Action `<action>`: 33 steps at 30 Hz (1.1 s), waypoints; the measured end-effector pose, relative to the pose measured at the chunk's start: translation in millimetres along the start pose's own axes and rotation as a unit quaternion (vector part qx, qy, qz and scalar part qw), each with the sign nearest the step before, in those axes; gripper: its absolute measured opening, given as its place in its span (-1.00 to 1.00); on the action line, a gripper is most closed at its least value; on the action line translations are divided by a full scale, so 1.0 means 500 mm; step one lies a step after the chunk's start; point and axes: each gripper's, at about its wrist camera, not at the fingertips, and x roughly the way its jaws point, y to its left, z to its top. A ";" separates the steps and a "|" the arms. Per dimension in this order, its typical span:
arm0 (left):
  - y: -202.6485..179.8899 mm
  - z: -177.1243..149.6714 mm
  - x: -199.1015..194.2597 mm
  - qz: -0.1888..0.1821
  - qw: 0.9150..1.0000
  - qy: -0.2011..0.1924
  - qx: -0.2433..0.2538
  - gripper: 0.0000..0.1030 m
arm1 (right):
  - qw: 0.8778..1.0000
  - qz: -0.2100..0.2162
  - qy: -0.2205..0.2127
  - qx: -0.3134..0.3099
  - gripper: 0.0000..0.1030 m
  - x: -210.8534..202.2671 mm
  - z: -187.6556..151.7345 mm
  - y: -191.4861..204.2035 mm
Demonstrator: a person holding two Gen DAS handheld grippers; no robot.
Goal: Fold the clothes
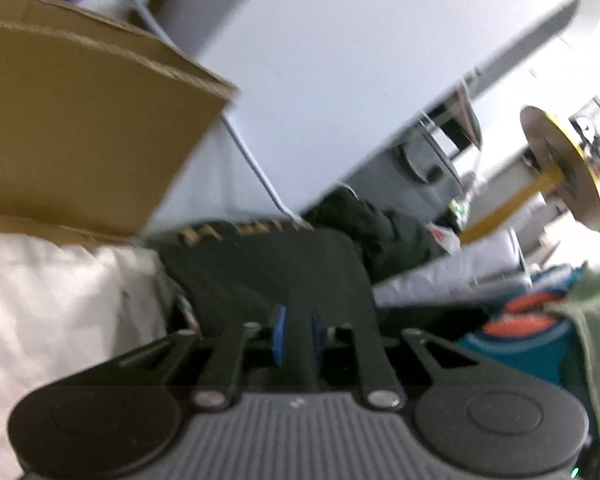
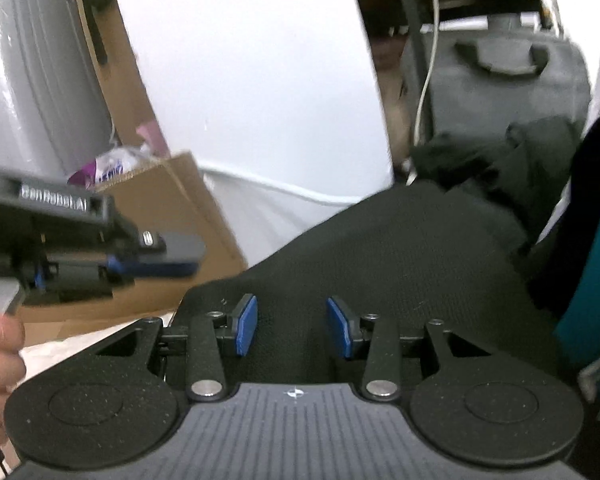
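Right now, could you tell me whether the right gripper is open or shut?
Open: the right gripper shows its blue pads apart, with the dark garment visible between them.

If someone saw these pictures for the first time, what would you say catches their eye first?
Probably the dark garment spread across the middle, with the right gripper open just above it and the left gripper shut on a fold of the same cloth. Next comes the big cardboard box on the left, and the grey suitcase standing behind the clothes.
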 end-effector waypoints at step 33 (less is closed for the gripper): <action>-0.076 -0.023 0.092 0.072 0.986 0.033 0.147 -0.50 | 0.989 -0.119 0.084 -0.016 -0.13 -0.132 -0.132 -0.181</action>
